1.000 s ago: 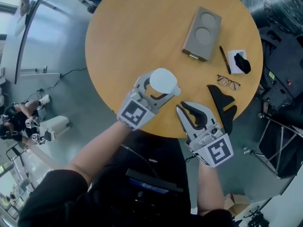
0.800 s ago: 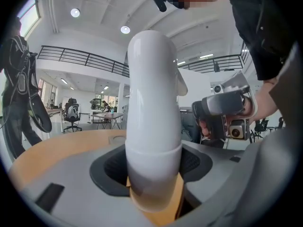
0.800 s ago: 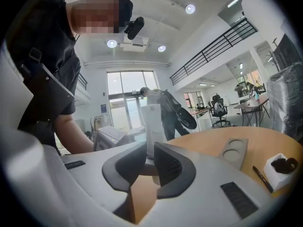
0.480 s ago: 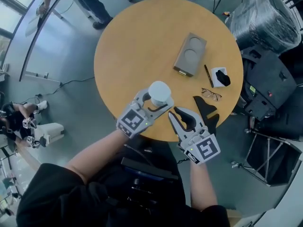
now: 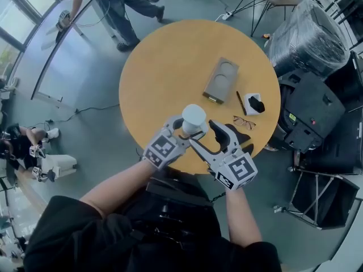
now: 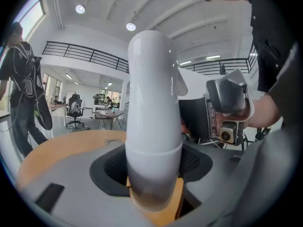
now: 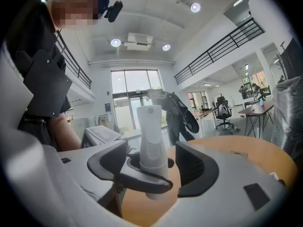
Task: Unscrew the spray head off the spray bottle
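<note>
The spray bottle stands on the round table, at its near edge. Beyond the bottle, slightly right, lies a two-well tray. Right of the bottle lie eyeglasses. Farther right and beyond it, a pen lies beside a small box.

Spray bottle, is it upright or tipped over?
Upright: the spray bottle rises vertically in both gripper views, with the spray head on top.

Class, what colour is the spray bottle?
The spray bottle is white, clearest in the left gripper view.

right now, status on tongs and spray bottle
Left tongs shut on spray bottle, upright. Right tongs opening around it, no grip. Spray head on. Glasses nearby, untouched.
</note>
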### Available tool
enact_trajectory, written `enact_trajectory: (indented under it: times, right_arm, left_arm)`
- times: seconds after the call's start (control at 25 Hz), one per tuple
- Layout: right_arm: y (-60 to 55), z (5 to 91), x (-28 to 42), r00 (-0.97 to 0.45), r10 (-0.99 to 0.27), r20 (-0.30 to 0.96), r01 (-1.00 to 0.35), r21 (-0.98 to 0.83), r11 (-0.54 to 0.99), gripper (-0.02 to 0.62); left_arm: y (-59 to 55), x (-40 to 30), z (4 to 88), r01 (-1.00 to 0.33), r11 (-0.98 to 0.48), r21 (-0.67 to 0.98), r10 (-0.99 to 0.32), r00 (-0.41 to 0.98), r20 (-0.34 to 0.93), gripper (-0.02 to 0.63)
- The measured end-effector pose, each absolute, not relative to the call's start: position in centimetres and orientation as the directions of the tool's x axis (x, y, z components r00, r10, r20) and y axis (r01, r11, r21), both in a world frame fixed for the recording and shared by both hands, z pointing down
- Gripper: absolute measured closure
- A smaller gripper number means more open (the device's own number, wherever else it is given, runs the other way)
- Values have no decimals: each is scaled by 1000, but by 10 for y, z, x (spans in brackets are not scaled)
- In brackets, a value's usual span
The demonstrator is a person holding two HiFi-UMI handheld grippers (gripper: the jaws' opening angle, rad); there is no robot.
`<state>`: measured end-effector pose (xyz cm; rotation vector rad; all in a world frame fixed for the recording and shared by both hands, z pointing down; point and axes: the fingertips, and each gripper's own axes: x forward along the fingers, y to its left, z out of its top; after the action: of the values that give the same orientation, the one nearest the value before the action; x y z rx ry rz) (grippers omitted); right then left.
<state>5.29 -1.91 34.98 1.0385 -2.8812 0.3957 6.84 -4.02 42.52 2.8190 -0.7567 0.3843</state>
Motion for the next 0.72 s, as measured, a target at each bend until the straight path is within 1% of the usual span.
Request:
enact_trajectory:
  times: [0.04, 0.24, 0.44, 0.48, 0.52, 0.68, 0.72]
  right_arm:
    - [-20, 344, 52, -772, -620, 138, -634, -216, 742, 251]
    - [-29, 316, 38, -758, -638, 135, -652, -178, 737, 251]
    - [-45, 308, 11, -750, -640, 168, -661, -163, 732, 252]
    - [-48, 310, 7, -744, -643, 182, -668, -161, 727, 266]
    - [-51, 312, 4, -739, -645, 195, -672, -160, 723, 294]
    - [-55, 320, -10, -733, -645, 215, -678, -156, 718, 298]
    - [-56, 320, -12, -726, -655, 209, -685, -148, 713, 313]
  left_arm:
    - [-38, 70, 421, -507, -854, 119, -456, 838, 299, 301]
    - [-34, 67, 406, -473, -876, 94, -426, 850, 311, 301]
    - [-40, 51, 404, -463, -879, 112, -408, 854, 324, 301]
    - [-41, 49, 404, -461, -880, 111, -406, 854, 326, 301]
    - [-42, 47, 403, -458, -882, 112, -403, 856, 326, 301]
    - [-42, 43, 394, -441, -891, 111, -391, 867, 309, 301]
    - [-42, 41, 392, -436, -894, 106, -388, 870, 306, 301]
